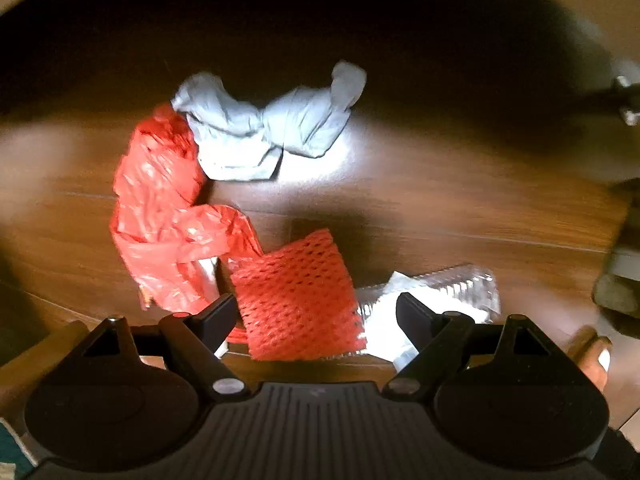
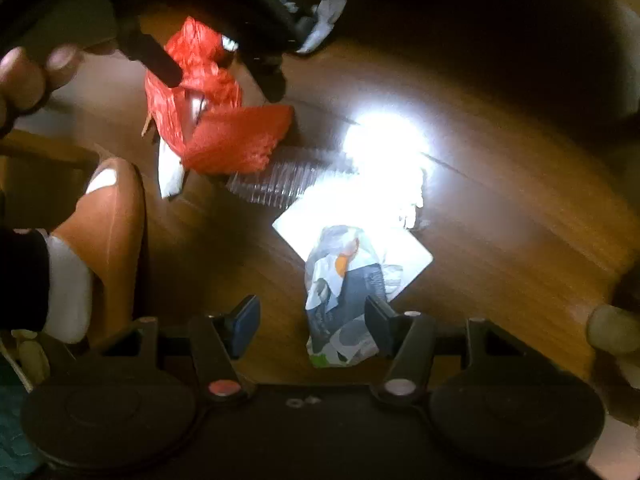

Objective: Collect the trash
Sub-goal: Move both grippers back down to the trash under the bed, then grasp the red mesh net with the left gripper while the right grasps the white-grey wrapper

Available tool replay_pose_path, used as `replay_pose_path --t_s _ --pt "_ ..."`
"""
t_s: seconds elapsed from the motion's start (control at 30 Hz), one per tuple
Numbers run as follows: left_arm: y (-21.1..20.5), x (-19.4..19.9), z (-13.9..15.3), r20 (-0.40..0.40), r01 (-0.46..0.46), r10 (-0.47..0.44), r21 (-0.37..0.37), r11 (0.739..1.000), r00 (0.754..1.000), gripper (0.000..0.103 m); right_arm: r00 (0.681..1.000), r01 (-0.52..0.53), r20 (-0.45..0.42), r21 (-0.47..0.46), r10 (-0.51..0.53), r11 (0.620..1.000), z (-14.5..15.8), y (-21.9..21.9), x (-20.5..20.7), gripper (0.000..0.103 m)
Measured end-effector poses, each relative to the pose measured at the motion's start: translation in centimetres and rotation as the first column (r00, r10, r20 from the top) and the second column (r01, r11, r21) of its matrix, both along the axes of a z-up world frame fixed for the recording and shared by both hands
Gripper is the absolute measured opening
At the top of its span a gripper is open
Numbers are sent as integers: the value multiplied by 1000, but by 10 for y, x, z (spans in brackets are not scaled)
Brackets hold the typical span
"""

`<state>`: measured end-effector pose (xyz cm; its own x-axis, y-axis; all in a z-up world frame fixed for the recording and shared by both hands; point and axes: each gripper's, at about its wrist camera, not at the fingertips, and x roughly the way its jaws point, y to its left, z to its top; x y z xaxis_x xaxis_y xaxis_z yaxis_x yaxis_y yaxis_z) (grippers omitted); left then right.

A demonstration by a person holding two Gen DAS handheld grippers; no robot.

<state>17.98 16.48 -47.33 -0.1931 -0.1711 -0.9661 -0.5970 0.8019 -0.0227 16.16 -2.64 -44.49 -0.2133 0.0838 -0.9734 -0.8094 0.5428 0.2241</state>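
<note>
Left wrist view is showing the left gripper (image 1: 316, 312) pointing down at a brown wooden floor (image 1: 460, 200), its jaws standing wide apart with nothing pinched. A red foam mesh sleeve (image 1: 296, 304) is lying between the fingertips, its lower edge disappearing behind the gripper body. At ten o'clock of the sleeve a crumpled red plastic bag (image 1: 168, 216) is sprawling, touching a crumpled pale grey tissue (image 1: 264, 128) at twelve o'clock. At three o'clock, a clear ribbed plastic tray (image 1: 460, 284) is being partly hidden by the right finger. Motion blur is softening every edge.

Right wrist view is showing the right gripper (image 2: 312, 320), also spread open and gripping nothing, hovering over a crumpled printed wrapper (image 2: 344, 300) whose lettering is too blurred to read. A flat white sheet (image 2: 404, 256) beneath it is washing out under glare (image 2: 384, 148) at twelve o'clock. At nine o'clock a tan shoe (image 2: 112, 232) is showing, cut off by the frame.
</note>
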Motion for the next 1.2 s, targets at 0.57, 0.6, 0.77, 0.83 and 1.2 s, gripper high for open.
replay_pose_path --t_s 0.57,0.6,0.77,0.83,1.2 --pt "5 -13 -64 -87 -89 83 -74 993 993 48 997 -77 -23 -39 76 996 -54 8 -8 52" --pt "6 -11 -65 -88 -95 88 -80 992 992 42 997 -76 -8 -41 76 996 -55 8 -8 43" --pt "3 -7 -74 -83 -97 89 -97 990 993 32 999 -42 -31 -61 40 997 -62 2 1 10" --pt "4 -8 -78 -80 -96 88 -101 990 993 26 999 -34 -29 -52 33 998 -61 0 3 7" --pt "7 -5 -60 -54 -91 85 -102 991 995 9 999 32 -6 -40 -33 999 -32 -5 13 4"
